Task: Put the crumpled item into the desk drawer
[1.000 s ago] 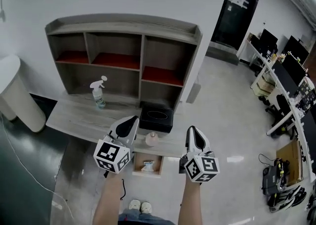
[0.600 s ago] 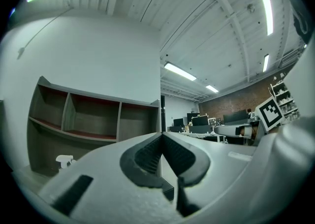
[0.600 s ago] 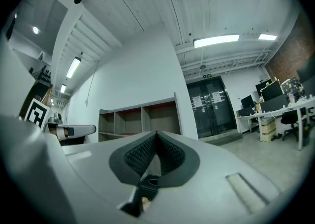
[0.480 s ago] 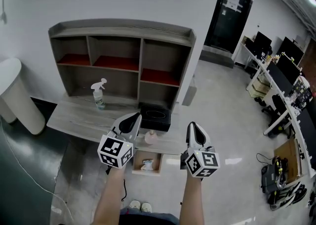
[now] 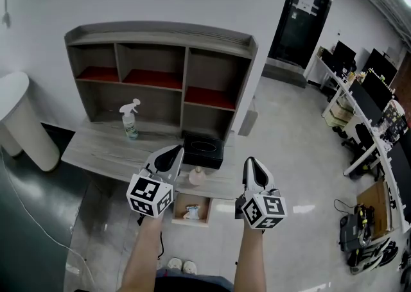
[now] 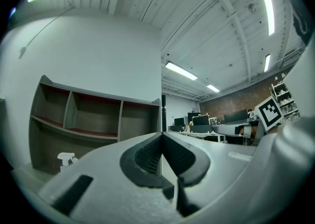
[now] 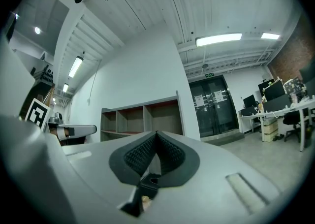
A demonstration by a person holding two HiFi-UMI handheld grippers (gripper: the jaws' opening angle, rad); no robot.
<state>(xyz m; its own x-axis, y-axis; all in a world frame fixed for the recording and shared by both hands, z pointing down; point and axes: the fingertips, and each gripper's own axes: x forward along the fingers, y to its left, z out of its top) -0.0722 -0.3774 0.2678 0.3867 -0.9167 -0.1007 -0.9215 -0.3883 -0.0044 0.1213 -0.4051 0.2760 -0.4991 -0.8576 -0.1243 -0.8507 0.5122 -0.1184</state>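
**Both tongs shut and empty above the bench; crumpled item on the bench top**

A grey wooden shelf unit (image 5: 183,76) with red-floored compartments stands at the back of the bench (image 5: 96,149), against a white wall. A white rounded column (image 5: 19,120) stands off the bench's left end. Under the front edge of the bench, the drawer (image 5: 176,210) is pulled open, and a small white object (image 5: 191,212) lies inside it.

On the bench top, a black box (image 5: 203,151) sits in front of the right-hand compartment, and a spray bottle (image 5: 130,120) stands upright well to its left.

The person holds both tools up in front of the bench, apart from each other. The left tongs (image 5: 174,150) have their jaws pressed together with nothing between them. The right tongs (image 5: 249,162) are likewise closed tight and hold nothing.

The crumpled item (image 5: 197,176), a small pale pinkish lump, lies on the bench near its front edge, just in front of the black box and above the open drawer. Neither tool touches it.
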